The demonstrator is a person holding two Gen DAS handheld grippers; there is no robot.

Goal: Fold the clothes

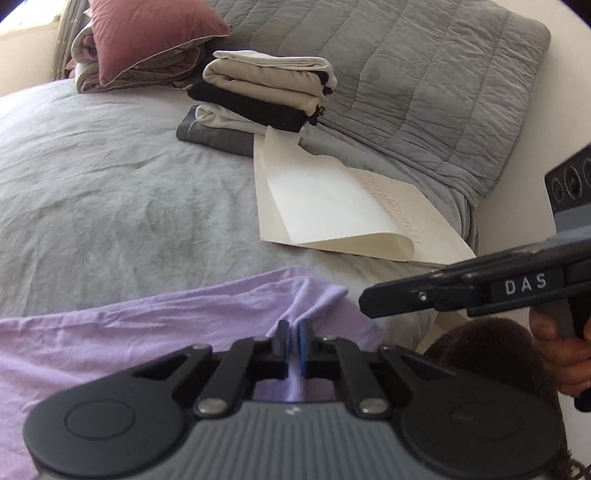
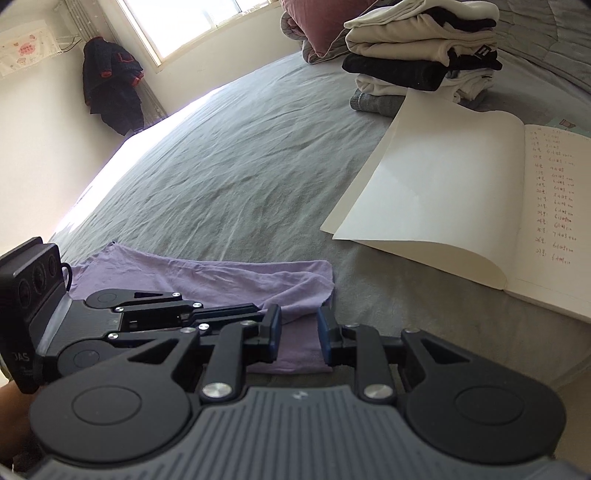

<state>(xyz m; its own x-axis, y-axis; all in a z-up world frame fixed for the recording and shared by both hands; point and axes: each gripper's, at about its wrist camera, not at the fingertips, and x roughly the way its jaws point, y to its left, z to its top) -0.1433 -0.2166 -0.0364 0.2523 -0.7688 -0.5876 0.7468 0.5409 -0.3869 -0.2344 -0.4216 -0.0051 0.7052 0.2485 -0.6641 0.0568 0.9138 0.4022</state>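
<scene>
A lilac garment (image 1: 155, 325) lies flat on the grey bed near its front edge; in the right wrist view the lilac garment (image 2: 229, 277) spreads to the left. My left gripper (image 1: 294, 332) is shut on a raised pinch of this cloth. My right gripper (image 2: 299, 325) is open, its jaws a little apart over the garment's near right edge, with nothing clamped. From the left wrist view the right gripper (image 1: 373, 302) reaches in from the right, held by a hand (image 1: 561, 354). The left gripper (image 2: 266, 310) shows at the left of the right wrist view.
A stack of folded clothes (image 1: 258, 99) in white, black and grey sits at the back, next to a pink pillow (image 1: 147, 33) and a grey quilt (image 1: 424, 85). An open notebook (image 2: 461, 192) lies to the right. A dark coat (image 2: 110, 85) hangs by the window.
</scene>
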